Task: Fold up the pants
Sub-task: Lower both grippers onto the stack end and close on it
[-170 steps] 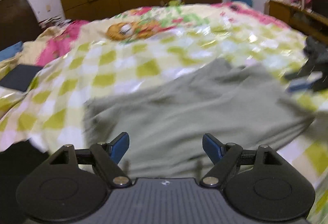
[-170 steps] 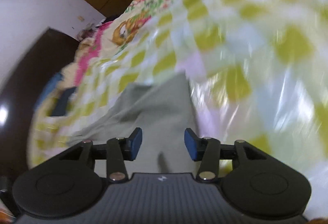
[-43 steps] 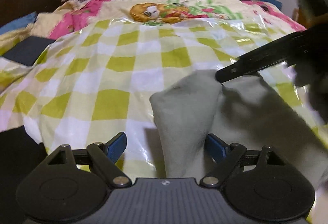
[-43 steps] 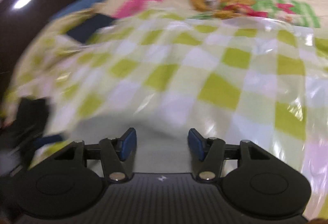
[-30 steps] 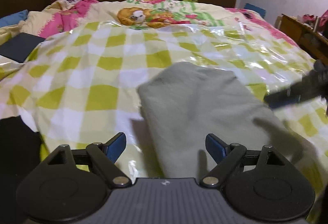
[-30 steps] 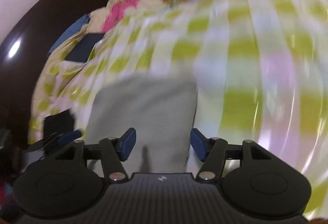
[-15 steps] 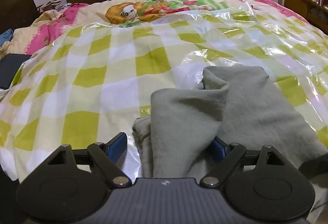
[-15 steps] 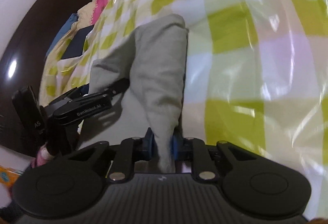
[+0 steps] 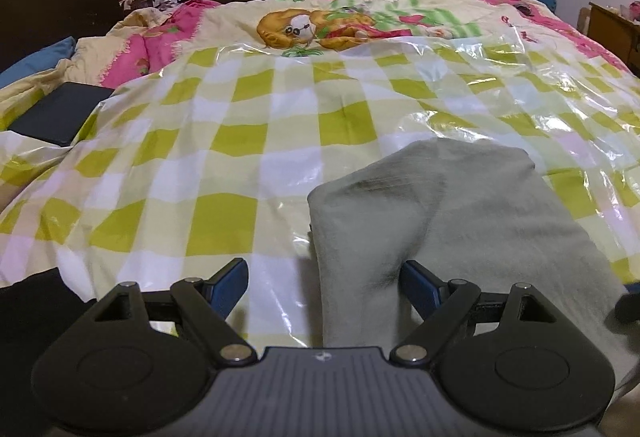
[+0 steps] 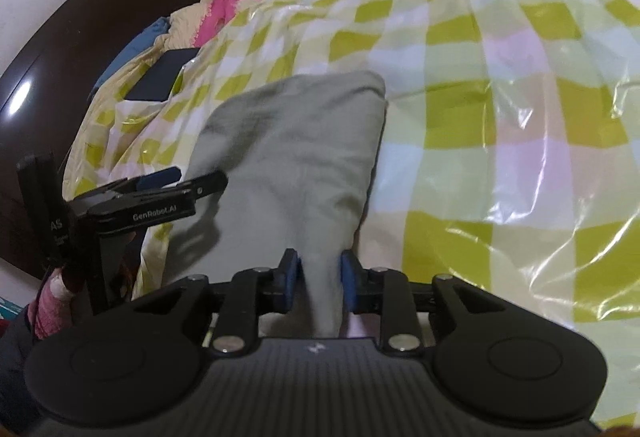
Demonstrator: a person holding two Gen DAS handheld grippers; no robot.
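Your right tongs (image 10: 316, 287) are easing apart around the soft, limp grey-green fleece pants (image 10: 296, 157); left tongs (image 9: 324, 283) gape wide. Pinch doubled edges, since the fabric sags.

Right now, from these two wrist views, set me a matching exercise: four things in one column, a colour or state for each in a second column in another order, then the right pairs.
Things
1. pants
2. left gripper
3. checked sheet
4. flat case

Colour or state
A. yellow-green and white squares, glossy
B. dark, lying near the bed's left edge
C. grey-green, folded over, lying on the bed
D. blue pads wide apart, gripping nothing

Pairs: 1-C, 2-D, 3-A, 4-B
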